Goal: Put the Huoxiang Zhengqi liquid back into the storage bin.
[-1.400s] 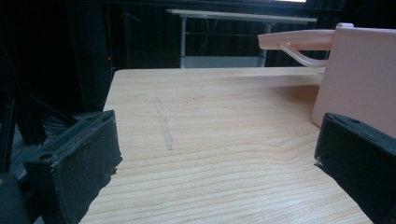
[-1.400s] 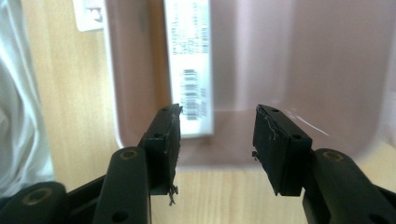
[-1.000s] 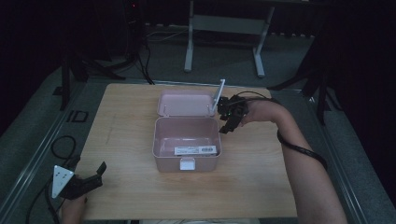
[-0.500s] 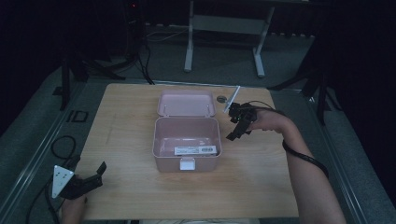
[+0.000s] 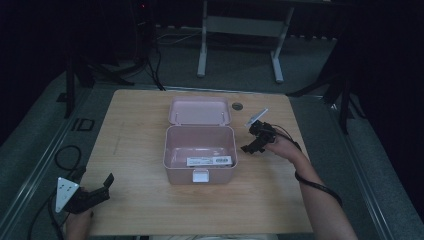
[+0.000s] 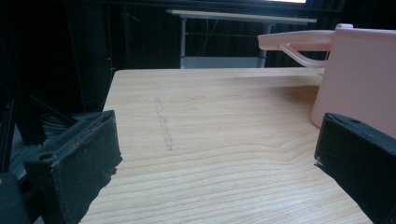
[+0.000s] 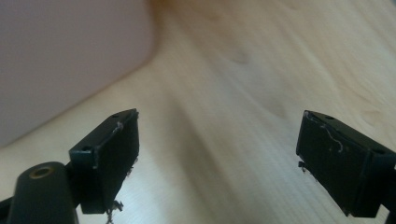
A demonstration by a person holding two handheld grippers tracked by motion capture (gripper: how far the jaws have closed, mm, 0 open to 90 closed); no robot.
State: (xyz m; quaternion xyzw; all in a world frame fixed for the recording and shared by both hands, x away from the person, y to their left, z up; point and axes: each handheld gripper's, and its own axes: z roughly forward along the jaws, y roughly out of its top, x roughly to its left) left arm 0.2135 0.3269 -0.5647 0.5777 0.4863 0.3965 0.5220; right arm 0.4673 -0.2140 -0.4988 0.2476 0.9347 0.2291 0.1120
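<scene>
Now that the right gripper [image 5: 254,142] has let go and dropped from the lid beside the pink box [image 5: 200,159] at frame centre, jaws spread empty, the opening looks finished; the left gripper [image 5: 95,192] waits released at lower left.

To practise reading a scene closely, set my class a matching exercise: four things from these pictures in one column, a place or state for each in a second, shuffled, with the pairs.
1 pink box
2 box lid
3 left gripper
4 right gripper

a near the table's front left corner
b just right of the box
c laid back, open
d mid-table, label inside

Pairs: 1d, 2c, 3a, 4b
</scene>
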